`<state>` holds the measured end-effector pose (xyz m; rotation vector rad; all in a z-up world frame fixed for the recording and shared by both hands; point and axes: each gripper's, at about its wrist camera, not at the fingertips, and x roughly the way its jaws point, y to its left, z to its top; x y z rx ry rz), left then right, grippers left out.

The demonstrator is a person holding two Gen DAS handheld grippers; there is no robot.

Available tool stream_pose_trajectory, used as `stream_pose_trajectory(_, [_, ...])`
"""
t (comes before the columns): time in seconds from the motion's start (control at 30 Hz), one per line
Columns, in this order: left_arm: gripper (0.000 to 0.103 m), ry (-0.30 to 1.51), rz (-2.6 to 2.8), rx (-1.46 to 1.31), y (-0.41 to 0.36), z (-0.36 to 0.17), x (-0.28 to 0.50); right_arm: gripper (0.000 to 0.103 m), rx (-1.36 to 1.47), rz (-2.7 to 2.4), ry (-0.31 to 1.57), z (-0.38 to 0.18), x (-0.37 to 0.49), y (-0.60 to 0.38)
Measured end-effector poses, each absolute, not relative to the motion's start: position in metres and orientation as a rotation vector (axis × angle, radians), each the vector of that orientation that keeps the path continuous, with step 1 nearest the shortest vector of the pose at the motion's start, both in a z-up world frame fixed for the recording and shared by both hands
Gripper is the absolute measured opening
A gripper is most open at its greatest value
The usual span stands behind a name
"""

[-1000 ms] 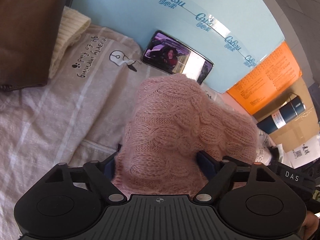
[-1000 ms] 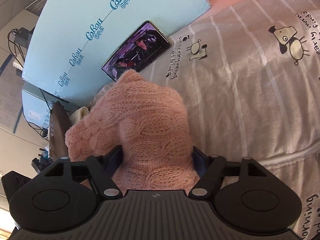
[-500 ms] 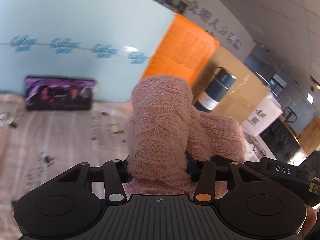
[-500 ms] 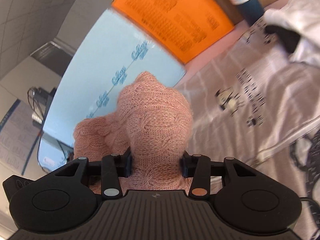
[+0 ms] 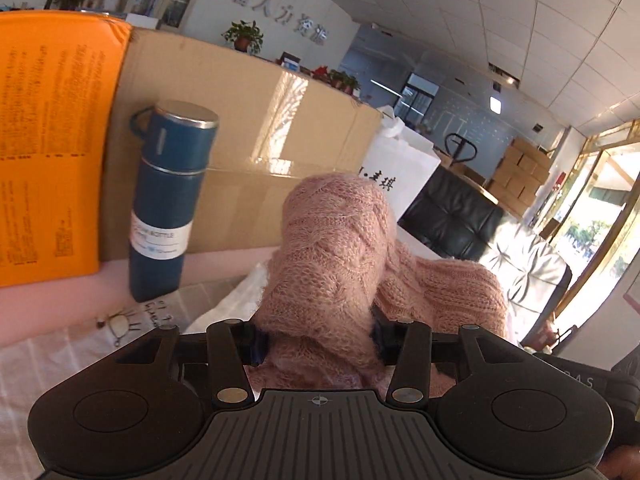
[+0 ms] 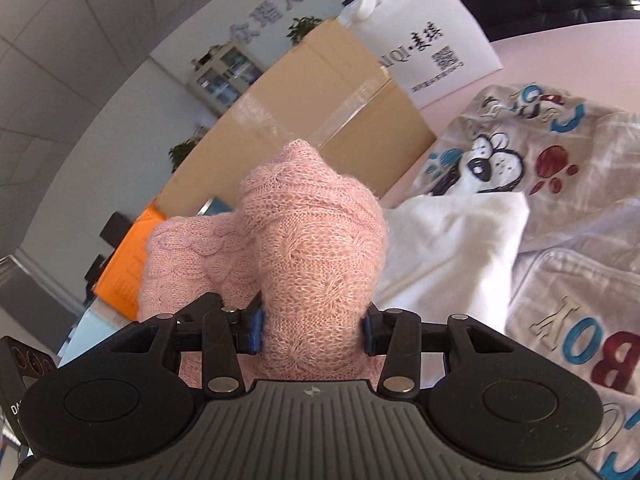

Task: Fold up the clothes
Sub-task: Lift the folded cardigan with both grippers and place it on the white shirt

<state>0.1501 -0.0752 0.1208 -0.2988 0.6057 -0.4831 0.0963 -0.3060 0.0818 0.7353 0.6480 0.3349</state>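
Since 1 s ago: raised off table | left tool (image 5: 318,338) and right tool (image 6: 312,334) each clamped on pink sweater (image 5: 332,252) | sweater bunched, spanning both tools, equally near.

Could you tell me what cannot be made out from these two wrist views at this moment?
- Left gripper fingertips: left wrist view, buried in the pink knit sweater.
- Right gripper fingertips: right wrist view, likewise wrapped by the sweater.
- Sweater's lower part: both views, hidden behind the gripper bodies.
- Blue bottle label: left wrist view, print too small to read.
- Printed garment: right wrist view, cut off by the right edge, partly under the white cloth.
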Motion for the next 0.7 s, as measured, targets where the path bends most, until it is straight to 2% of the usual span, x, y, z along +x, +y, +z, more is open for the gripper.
stream_pose_trajectory(0.23, [0.045,0.691,-0.5,-0.242,-0.098,0.09,0.182,0.04,0.764,0.178,0.636,0.067,0.112,-0.351])
stream_pose_trajectory(0.4, [0.047,0.742,-0.442,-0.207,-0.102,0.066,0.192,0.044,0.739,0.063,0.713,0.046,0.124,-0.353])
stream_pose_trajectory(0.43, [0.055,0.752,-0.426,-0.198,-0.102,0.061,0.193,0.045,0.729,0.037,0.735,0.041,0.127,-0.353])
stream_pose_trajectory(0.47, [0.067,0.762,-0.411,-0.189,-0.102,0.056,0.195,0.049,0.719,0.019,0.754,0.037,0.128,-0.353])
stream_pose_trajectory(0.53, [0.075,0.75,-0.403,-0.161,-0.101,0.06,0.192,0.056,0.701,-0.017,0.793,0.028,0.131,-0.352])
stream_pose_trajectory(0.7, [0.081,0.719,-0.384,-0.091,-0.098,0.07,0.184,0.07,0.698,-0.071,0.866,0.01,0.135,-0.35])
